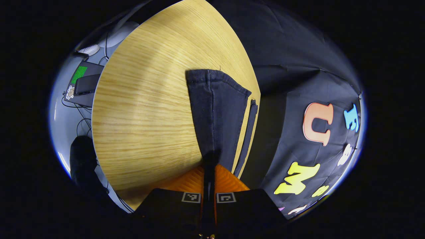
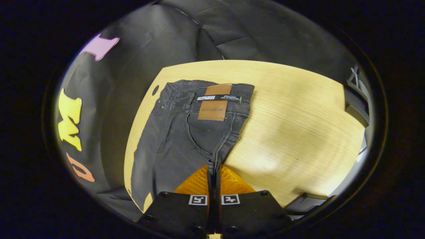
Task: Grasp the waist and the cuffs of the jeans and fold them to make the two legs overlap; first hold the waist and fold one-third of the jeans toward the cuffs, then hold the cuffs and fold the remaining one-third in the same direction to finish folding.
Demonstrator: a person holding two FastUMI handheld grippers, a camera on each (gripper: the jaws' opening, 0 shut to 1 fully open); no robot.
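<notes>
Dark jeans (image 2: 186,132) lie on the wooden table (image 2: 292,126), waist at the far end with a brown leather patch (image 2: 214,101). In the right gripper view my right gripper (image 2: 214,166) is shut on the fabric at the seam near the crotch. In the left gripper view a dark trouser leg (image 1: 215,109) stretches away from me, its cuff (image 1: 215,78) at the far end. A second leg's edge (image 1: 249,132) lies beside it near the table's right edge. My left gripper (image 1: 210,159) is shut on the near end of that leg.
The table (image 1: 146,109) has bare wood left of the leg. Off its left edge are a laptop (image 1: 84,83), cables and a dark object on the floor. The black booth cloth hangs right behind the table's edge near the jeans.
</notes>
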